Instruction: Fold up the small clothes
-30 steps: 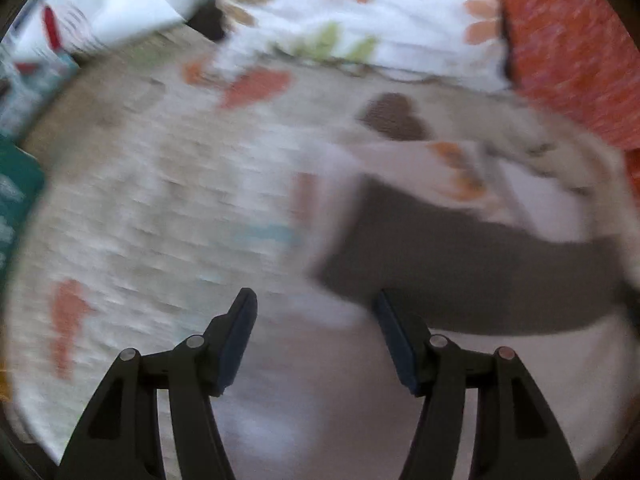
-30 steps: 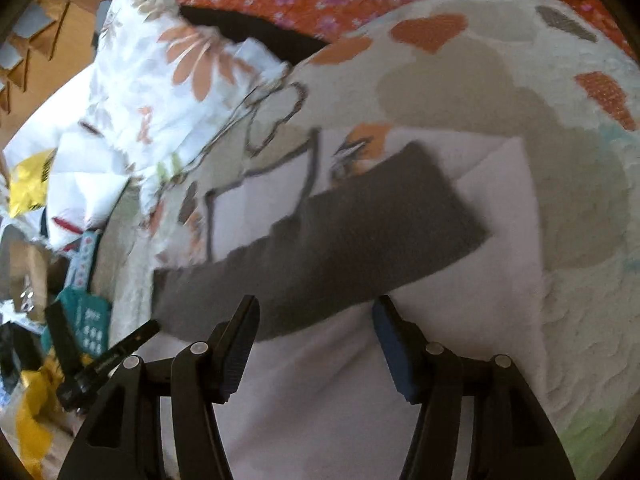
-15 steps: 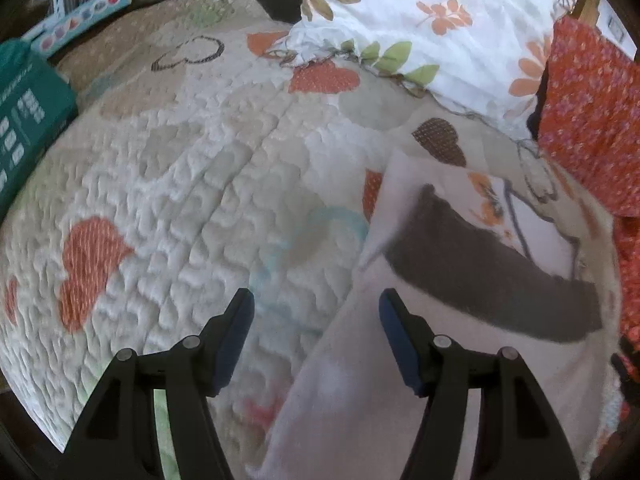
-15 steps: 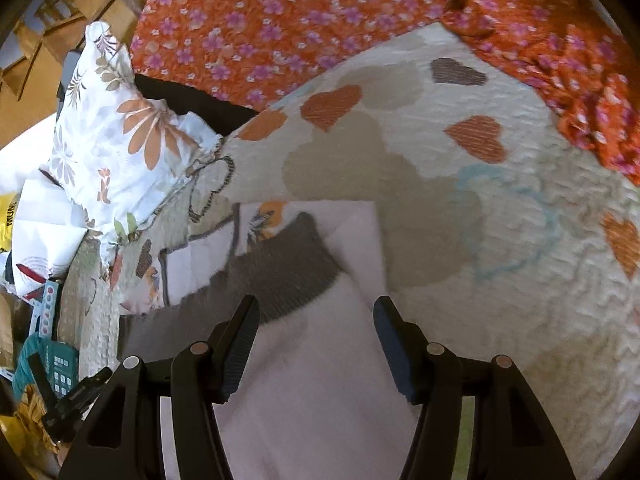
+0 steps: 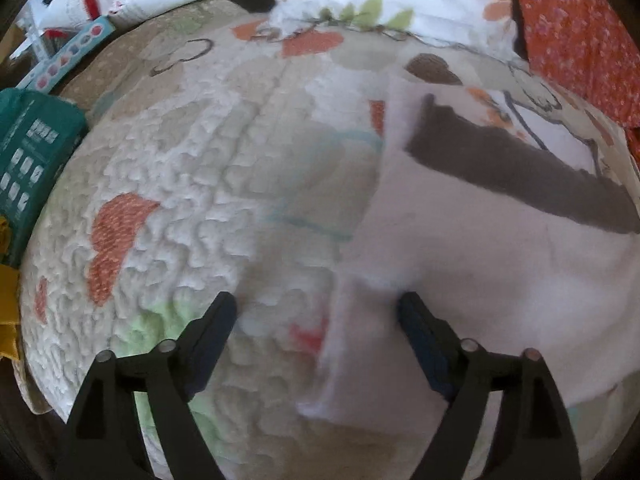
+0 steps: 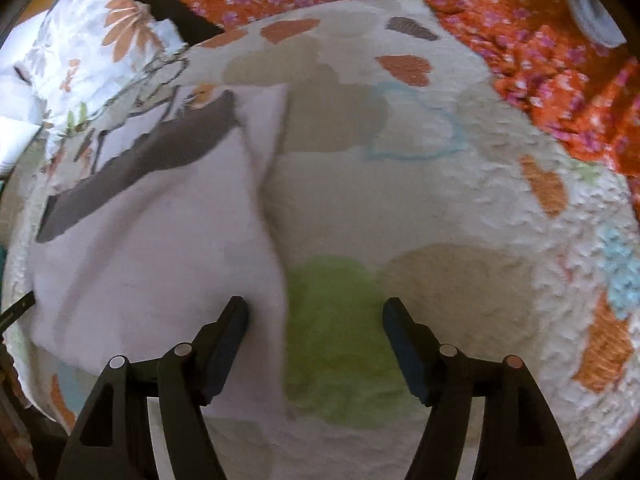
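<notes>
Lying flat on the quilted heart-patterned bedspread (image 6: 460, 184), we see the small white garment with a dark grey band (image 6: 152, 240) (image 5: 480, 248). Left tongs (image 5: 316, 312) and right tongs (image 6: 314, 314) are both spread wide over its opposite side edges, pinching nothing.

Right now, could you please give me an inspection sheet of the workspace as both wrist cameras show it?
Surface: cream quilted bedspread with coloured heart patches, bumpy.
Job's things: small white garment with a dark grey band lying flat on the quilt, edges slightly rumpled.
Clutter: teal printed package and a long box with coloured dots at the quilt's edge.
Grippers: left claw open, straddling the garment's edge; right claw open, beside its other edge.
Cables: nothing seen.
Surroundings: white floral pillow; orange floral fabric.
</notes>
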